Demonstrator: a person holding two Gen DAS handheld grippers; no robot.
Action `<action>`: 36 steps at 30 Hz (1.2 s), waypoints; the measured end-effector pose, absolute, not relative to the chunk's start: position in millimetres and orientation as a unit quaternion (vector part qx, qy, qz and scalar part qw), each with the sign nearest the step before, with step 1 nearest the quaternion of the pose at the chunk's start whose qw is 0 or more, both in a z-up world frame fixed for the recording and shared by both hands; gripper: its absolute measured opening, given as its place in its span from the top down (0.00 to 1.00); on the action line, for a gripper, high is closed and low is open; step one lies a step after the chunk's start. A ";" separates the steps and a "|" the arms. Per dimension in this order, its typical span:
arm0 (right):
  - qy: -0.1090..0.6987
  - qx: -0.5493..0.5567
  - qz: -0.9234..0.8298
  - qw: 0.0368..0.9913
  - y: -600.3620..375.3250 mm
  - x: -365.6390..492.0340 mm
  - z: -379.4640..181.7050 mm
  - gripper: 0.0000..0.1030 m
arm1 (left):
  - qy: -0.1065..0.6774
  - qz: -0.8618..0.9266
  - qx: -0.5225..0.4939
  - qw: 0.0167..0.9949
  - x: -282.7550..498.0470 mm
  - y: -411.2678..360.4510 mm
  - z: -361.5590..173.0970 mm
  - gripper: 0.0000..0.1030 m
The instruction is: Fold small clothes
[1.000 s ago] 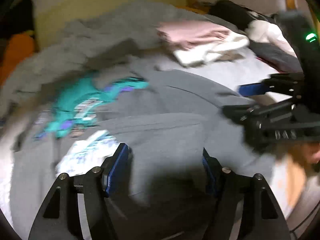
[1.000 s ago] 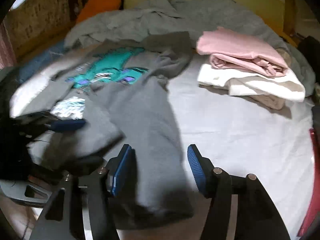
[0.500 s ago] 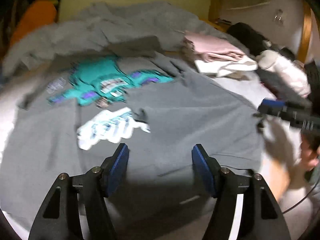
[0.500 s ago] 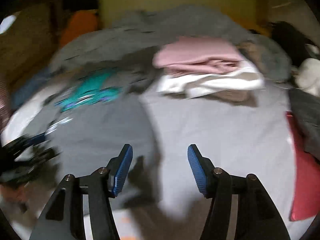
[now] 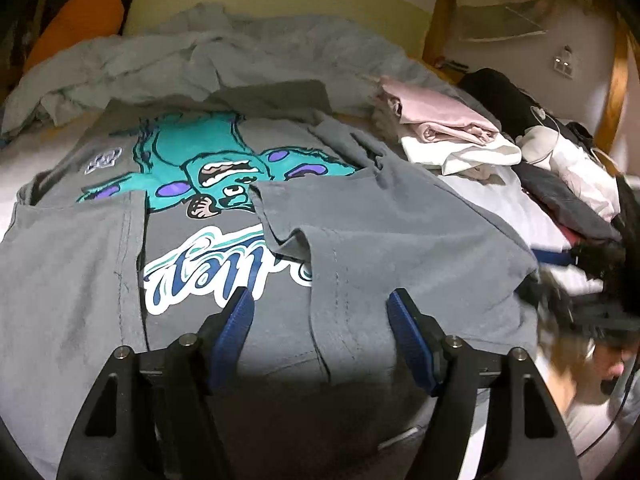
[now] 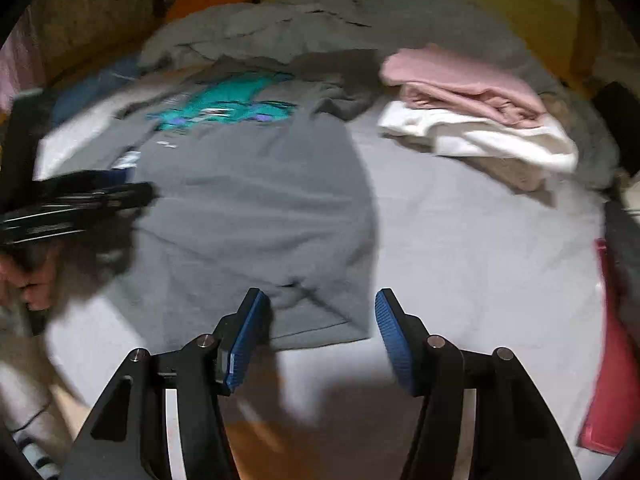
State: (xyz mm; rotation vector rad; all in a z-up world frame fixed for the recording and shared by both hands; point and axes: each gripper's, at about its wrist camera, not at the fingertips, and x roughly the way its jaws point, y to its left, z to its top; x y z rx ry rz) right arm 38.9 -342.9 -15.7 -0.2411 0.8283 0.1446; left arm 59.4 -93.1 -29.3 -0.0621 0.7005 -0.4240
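Left wrist view: the grey T-shirt lies on the bed, long axis twelve to six; left gripper, jaws opening and empty, hovers nearest. Right gripper released at its lower corner.

My T-shirt is lying flat on the bed sheet before me, both sides folded inward over its front. A stack of 3 folded garments is sitting right of it, a rumpled blanket lying behind both.
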 end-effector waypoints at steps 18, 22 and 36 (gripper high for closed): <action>0.381 0.019 -0.063 0.922 -398.7 45.4 -13.1 0.67 | 0.334 -0.205 -0.010 0.920 56.0 -98.8 -30.6 0.17; 0.383 0.034 -0.074 0.920 -400.4 42.6 -14.0 0.67 | 0.332 -0.210 -0.016 0.920 55.0 -96.9 -29.9 0.16; 0.380 0.069 -0.080 0.919 -402.5 -18.8 -25.2 0.67 | 0.337 -0.243 -0.014 0.910 47.7 -96.3 -28.9 0.14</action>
